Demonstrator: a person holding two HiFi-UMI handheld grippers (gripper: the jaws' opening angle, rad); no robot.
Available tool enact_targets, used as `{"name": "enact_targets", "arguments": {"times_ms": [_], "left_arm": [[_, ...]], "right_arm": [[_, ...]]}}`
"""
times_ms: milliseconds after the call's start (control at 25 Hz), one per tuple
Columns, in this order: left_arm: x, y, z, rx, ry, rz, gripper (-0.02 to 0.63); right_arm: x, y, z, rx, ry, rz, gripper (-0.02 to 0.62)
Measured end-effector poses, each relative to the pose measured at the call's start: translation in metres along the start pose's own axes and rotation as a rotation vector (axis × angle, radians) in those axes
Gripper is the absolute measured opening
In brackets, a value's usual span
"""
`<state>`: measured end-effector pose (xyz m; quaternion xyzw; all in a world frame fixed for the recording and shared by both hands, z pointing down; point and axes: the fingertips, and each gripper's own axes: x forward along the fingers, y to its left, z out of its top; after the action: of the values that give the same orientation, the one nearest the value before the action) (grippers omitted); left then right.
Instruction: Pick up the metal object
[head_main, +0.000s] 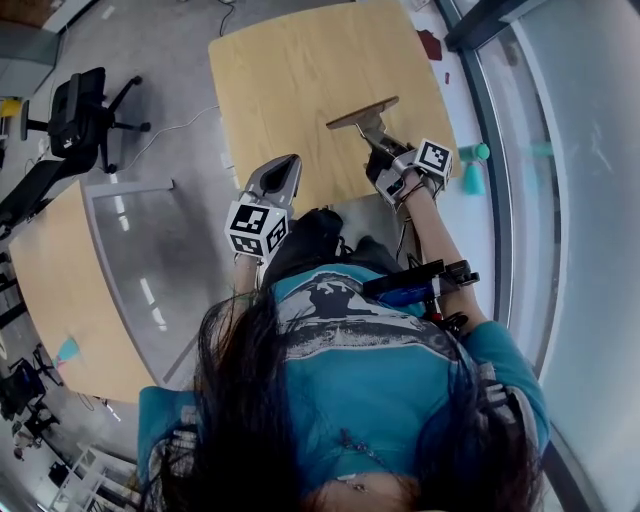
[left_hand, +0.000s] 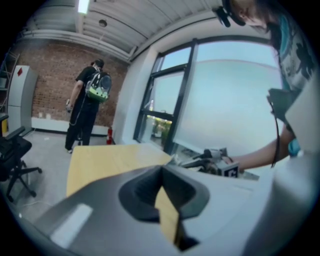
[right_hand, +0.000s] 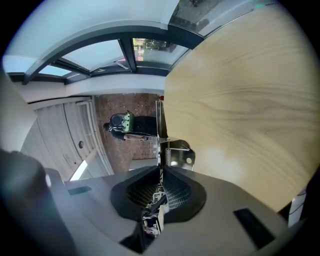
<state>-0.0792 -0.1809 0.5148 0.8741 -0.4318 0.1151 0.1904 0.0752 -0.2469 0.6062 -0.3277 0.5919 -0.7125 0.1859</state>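
Wooden table (head_main: 300, 80) beneath metal object (head_main: 365, 112)

Brick wall (left_hand: 47, 85), grey floor (head_main: 160, 70), windows (left_hand: 225, 110)

- A metal object (head_main: 362, 112), flat plate out front, is seen clamped in the right claw (head_main: 380, 140) over the wooden bench (head_main: 290, 80).
- The left claw (head_main: 285, 170) is held just beside it, pointed across the bench's near edge.
- An office chair (head_main: 75, 112) is parked way off to the left.
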Motion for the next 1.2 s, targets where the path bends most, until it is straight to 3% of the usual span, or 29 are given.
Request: {"name": "enact_targets", "arguments": {"times_ms": [440,680,840,1200], "left_arm": [[-0.026,-0.115,-0.03,0.024,-0.032,-0.006,0.003],[-0.06,-0.183,-0.062,-0.019,-0.071,0.069,0.003],[-0.088,-0.223,-0.091,-0.045,-0.051,0.112,0.003],[-0.15,-0.257,-0.111,-0.022,-0.031,0.164,0.003]], "right_arm": [[-0.133,0.021,-0.062,-0.122,0.027,0.096,0.038],[-0.213,0.004,-0.097,-0.153,0.062,0.099,0.038],[-0.256,-0.01,-0.116,-0.192,0.09,0.075,0.038],[-0.292,-0.017,-0.158,-0.17,0.101,0.105,0.038]]}}
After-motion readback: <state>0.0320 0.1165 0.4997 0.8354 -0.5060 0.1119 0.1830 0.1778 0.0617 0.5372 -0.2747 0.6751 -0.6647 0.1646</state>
